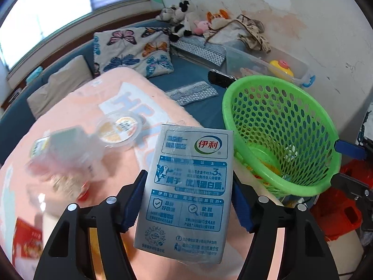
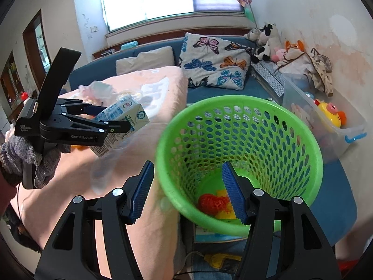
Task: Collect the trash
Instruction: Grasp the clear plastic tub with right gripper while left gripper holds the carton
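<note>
My left gripper is shut on a silver-blue milk carton and holds it above the pink blanket, just left of the green mesh basket. The same gripper and carton show at the left of the right wrist view. My right gripper straddles the near rim of the basket, one finger inside and one outside; whether it grips the rim is unclear. Red and yellow trash lies in the basket bottom. A clear plastic cup and a crumpled plastic wrapper lie on the blanket.
The pink blanket covers a blue sofa bed with a butterfly pillow and plush toys. A clear storage bin holding a yellow toy stands right of the basket by the wall. A red packet lies at lower left.
</note>
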Action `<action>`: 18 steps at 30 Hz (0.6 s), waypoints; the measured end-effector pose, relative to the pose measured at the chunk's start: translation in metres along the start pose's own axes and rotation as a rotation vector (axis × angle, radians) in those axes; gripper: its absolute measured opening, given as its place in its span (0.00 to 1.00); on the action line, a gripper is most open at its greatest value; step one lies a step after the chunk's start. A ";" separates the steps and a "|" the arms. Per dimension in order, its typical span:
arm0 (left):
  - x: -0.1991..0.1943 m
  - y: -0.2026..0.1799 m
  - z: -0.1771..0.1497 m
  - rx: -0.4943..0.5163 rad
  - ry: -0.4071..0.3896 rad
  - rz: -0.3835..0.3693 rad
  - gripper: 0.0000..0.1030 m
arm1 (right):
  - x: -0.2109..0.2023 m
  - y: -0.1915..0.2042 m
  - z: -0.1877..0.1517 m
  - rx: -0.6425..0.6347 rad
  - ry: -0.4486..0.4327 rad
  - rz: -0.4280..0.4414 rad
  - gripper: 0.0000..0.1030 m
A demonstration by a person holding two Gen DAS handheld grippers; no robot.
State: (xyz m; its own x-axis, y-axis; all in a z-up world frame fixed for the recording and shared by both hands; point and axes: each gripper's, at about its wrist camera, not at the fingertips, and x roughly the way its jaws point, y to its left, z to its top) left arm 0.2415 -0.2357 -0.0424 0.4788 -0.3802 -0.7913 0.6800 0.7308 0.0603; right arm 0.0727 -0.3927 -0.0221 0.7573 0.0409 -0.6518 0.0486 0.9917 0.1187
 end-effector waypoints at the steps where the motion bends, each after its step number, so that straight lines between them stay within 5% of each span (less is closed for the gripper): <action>1: -0.004 0.001 -0.002 -0.003 -0.003 0.008 0.63 | -0.002 0.003 0.000 -0.002 -0.002 0.005 0.60; 18: -0.152 0.050 -0.073 -0.139 -0.152 0.195 0.63 | -0.018 0.082 0.012 -0.110 -0.013 0.141 0.60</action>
State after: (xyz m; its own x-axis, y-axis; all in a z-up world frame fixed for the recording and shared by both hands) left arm 0.1620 -0.0997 0.0367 0.6778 -0.2979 -0.6722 0.4894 0.8651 0.1100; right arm 0.0709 -0.3131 0.0088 0.7598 0.1797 -0.6248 -0.1294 0.9836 0.1255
